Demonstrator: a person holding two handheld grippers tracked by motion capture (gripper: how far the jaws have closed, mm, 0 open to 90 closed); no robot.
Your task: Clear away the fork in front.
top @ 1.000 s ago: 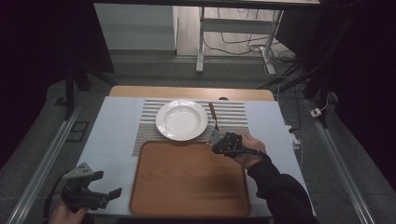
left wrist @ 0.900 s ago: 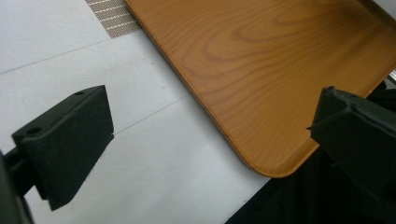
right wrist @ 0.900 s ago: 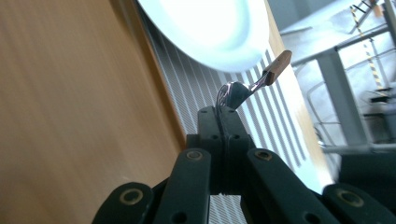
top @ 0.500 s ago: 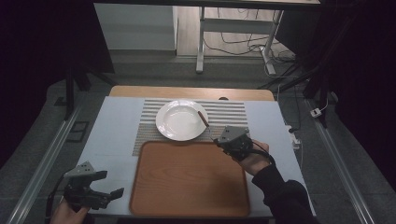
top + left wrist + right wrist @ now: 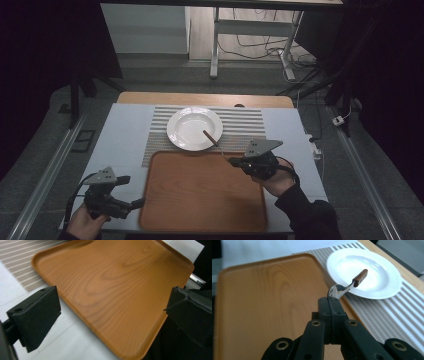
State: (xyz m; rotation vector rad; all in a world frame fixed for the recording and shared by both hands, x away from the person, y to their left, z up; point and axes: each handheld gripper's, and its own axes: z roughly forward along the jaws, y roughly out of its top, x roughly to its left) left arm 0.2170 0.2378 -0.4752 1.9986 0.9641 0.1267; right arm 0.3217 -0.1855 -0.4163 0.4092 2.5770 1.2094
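A metal spoon [image 5: 216,144] with a brown wooden handle is raised off the table, and my right gripper [image 5: 232,161] is shut on its bowl end. Its handle tip hangs over the near rim of the white plate [image 5: 187,125]. In the right gripper view the jaws of the right gripper [image 5: 331,301] pinch the shiny bowl of the spoon [image 5: 347,287] in front of the plate [image 5: 382,277]. My left gripper [image 5: 132,191] stands open beside the near left corner of the wooden tray [image 5: 200,195]. In the left gripper view the left gripper [image 5: 113,312] has nothing between its pads and the tray [image 5: 112,277] lies ahead.
A grey striped placemat [image 5: 250,125] lies under the plate on a white table cover [image 5: 125,135]. The tray [image 5: 269,290] sits just in front of the mat. A desk frame and cables stand on the floor beyond the table.
The right gripper has lifted the spoon from the mat beside the plate and drawn back to the right; the handle now points over the plate. The left gripper has shifted right, toward the tray.
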